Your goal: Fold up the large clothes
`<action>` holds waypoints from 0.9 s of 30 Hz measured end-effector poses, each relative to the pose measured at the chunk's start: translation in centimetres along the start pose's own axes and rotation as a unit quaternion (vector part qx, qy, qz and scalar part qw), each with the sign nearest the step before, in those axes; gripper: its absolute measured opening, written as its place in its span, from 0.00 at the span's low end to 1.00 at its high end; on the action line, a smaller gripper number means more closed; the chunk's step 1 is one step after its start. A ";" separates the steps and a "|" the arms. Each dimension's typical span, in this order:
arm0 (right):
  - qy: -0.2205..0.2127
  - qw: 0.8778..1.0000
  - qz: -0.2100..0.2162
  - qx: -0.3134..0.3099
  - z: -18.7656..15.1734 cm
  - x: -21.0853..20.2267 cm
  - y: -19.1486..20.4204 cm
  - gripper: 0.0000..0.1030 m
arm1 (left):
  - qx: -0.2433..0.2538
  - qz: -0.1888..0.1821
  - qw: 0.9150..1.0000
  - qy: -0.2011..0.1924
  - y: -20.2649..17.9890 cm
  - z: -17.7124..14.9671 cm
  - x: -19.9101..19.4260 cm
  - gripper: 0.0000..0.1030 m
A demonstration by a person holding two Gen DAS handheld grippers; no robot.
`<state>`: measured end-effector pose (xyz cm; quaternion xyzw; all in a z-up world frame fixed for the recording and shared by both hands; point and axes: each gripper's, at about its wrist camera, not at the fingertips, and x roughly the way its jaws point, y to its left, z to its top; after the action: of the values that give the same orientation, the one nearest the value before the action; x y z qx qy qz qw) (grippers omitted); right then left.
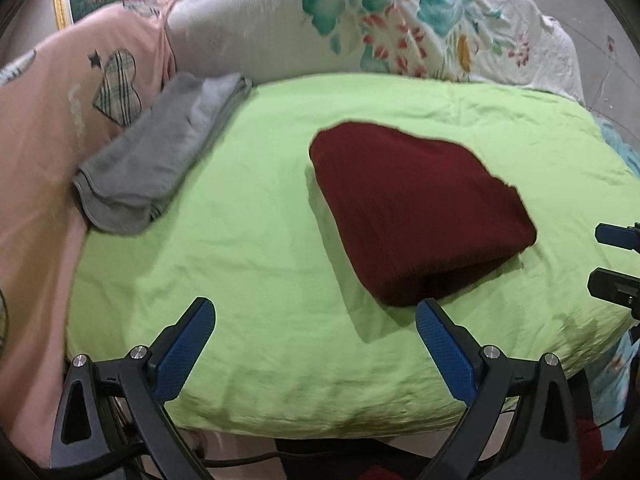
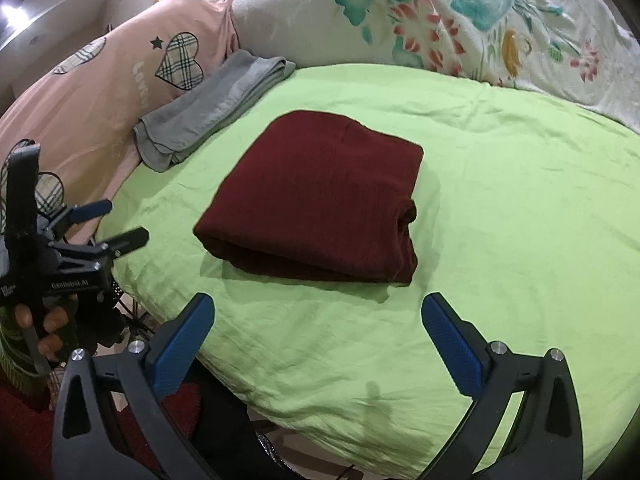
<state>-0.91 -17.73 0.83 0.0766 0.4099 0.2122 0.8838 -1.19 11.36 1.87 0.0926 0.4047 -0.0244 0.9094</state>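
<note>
My left gripper (image 1: pixel 316 312) hangs over the near edge of the lime-green sheet (image 1: pixel 256 264) that covers the bed; its blue-padded fingers (image 1: pixel 184 352) are spread wide and carry nothing. My right gripper (image 2: pixel 318 308) is posed likewise above the near edge of the same sheet, fingers (image 2: pixel 454 348) released and bare.

The task item, a dark red knitted garment folded into a thick, roughly rectangular packet (image 1: pixel 416 208), lies flat on the green sheet ahead of both grippers, near the middle of the bed. In the right wrist view its rounded fold faces the near left, and the stacked layer ends show at its right side. Neither gripper touches it; in the left wrist view the tip of my right-hand finger lies just beside its near corner, but contact cannot be confirmed.

A grey cloth, folded into a long strip (image 1: pixel 160 152), rests at the far left of the green sheet, its outer edge against a pink cover printed with plaid hearts and a small black star (image 1: pixel 52 120). It lies well apart from the red garment. Behind the bed a white quilt with teal and red floral print (image 2: pixel 460 28) is draped over a raised back.

In the right wrist view the left gripper appears at the left border, held in a hand (image 2: pixel 44 324) whose fingertips wrap its black handle. In the left wrist view the right gripper's two finger tips enter from the right border, separated.
</note>
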 end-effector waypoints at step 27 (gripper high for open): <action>0.039 0.999 0.002 0.001 0.2 3.6 -0.5 1.00 | 0.000 0.017 0.999 0.042 -0.7 -0.1 2.1 0.97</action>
<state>1.48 -16.61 -1.70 0.0696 0.4439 0.2165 0.8668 0.08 10.71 0.17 0.0998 0.4411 -0.0051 0.8919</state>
